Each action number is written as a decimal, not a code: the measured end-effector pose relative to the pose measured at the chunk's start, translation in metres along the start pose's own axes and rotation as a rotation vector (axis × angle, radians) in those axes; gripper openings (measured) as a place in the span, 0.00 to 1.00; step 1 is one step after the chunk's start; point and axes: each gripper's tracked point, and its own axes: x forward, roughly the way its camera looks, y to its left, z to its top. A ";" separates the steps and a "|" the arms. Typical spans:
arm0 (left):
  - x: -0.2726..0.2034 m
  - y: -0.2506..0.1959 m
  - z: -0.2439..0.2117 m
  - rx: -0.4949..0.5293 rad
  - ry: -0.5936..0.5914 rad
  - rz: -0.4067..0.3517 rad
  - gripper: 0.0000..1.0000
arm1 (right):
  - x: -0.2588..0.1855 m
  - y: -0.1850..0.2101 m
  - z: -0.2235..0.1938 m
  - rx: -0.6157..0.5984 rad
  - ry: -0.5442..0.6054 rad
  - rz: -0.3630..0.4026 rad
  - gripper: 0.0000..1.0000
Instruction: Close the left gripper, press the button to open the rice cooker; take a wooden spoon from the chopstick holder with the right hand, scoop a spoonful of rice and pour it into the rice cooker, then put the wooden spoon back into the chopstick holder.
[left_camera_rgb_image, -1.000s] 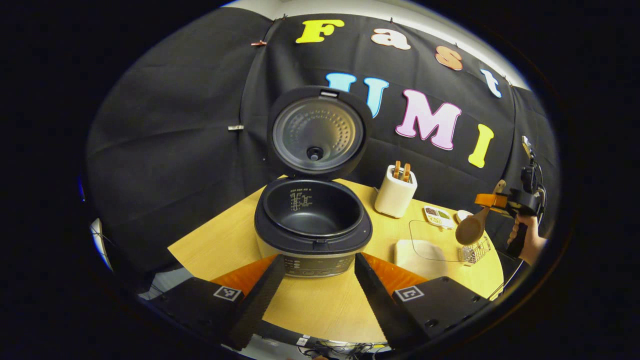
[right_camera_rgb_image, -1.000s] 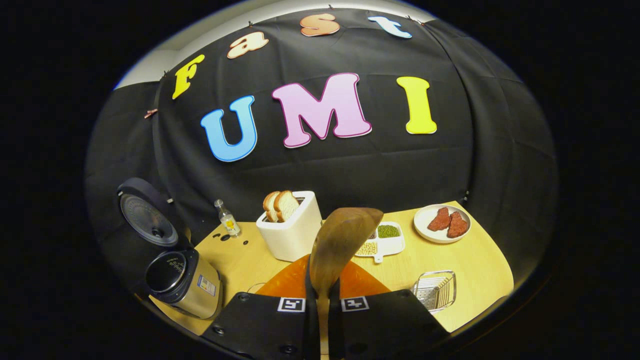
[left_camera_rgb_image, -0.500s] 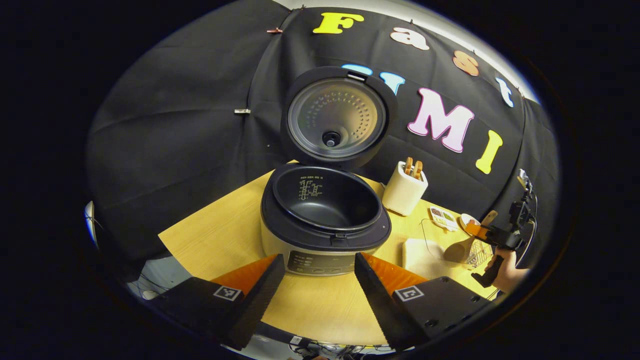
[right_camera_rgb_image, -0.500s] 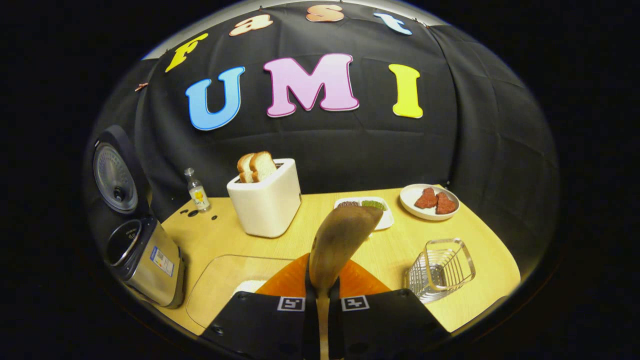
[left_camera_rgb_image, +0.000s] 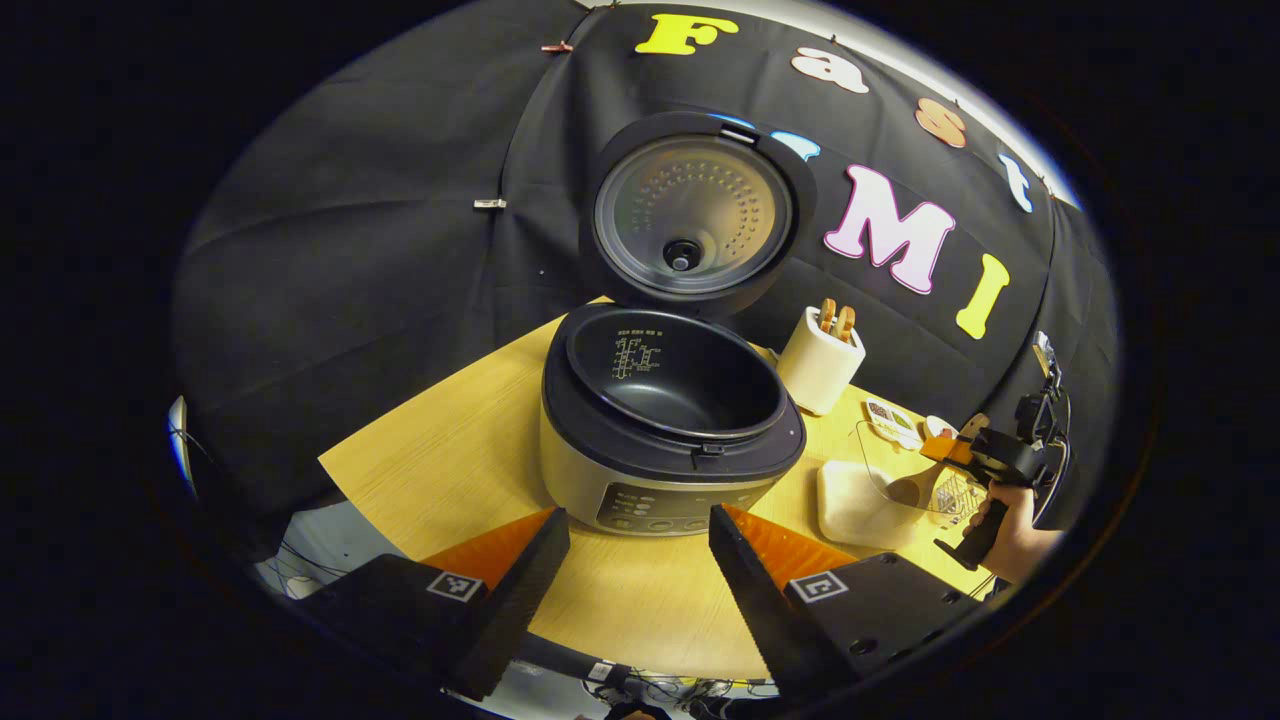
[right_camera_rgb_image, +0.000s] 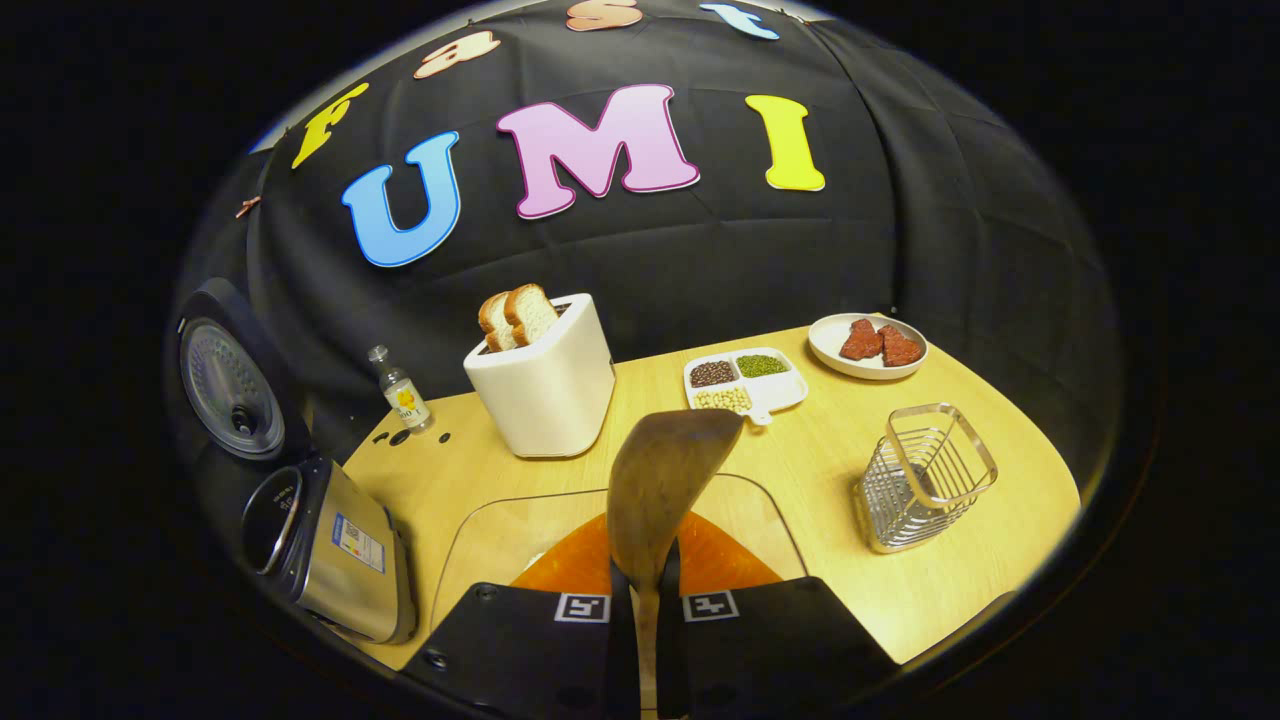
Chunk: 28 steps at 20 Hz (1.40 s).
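While the rice cooker (left_camera_rgb_image: 672, 420) stands with its lid up and its pot bare, the right gripper (right_camera_rgb_image: 647, 610) pinches the wooden spoon (right_camera_rgb_image: 660, 490) by its handle, bowl poised above the clear rice container (right_camera_rgb_image: 500, 545). The left gripper (left_camera_rgb_image: 632, 560) hangs spread wide, holding nothing. The thin handle could twist in the pinch as the bowl digs in, spilling grains on the table (right_camera_rgb_image: 830, 480)
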 end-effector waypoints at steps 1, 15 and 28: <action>-0.001 0.002 0.001 -0.006 0.000 0.001 0.95 | 0.000 0.008 -0.004 0.024 0.015 0.015 0.12; -0.021 0.004 0.005 -0.004 -0.008 -0.012 0.95 | -0.005 0.039 -0.016 0.372 0.164 0.100 0.11; -0.034 -0.011 0.021 0.026 -0.042 -0.041 0.95 | -0.035 -0.028 0.032 0.526 0.086 0.037 0.11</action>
